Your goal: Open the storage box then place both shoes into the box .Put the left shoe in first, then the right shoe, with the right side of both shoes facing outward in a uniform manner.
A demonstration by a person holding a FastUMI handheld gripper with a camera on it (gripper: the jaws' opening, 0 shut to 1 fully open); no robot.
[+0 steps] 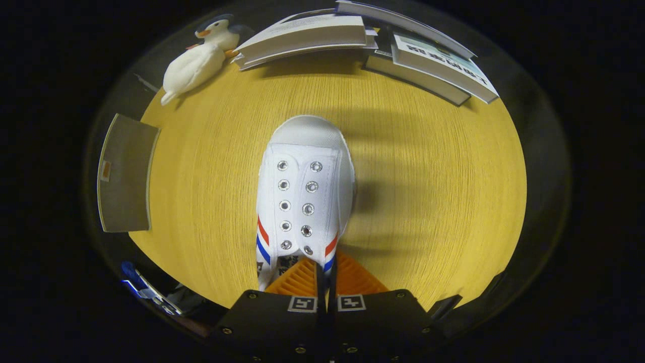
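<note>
A white canvas shoe (302,196) with silver eyelets and red and blue side stripes hangs above the yellow wooden table (428,201), toe pointing away from me. My gripper (325,275) is shut on the shoe's rear upper edge, the fingers pressed close together on the thin fabric. The shoe's shadow falls on the table to its right.
A white plush duck (199,60) lies at the table's far left corner. Stacked books (307,35) and more books (433,65) line the far edge. A grey flat panel (126,174) sits off the table's left edge.
</note>
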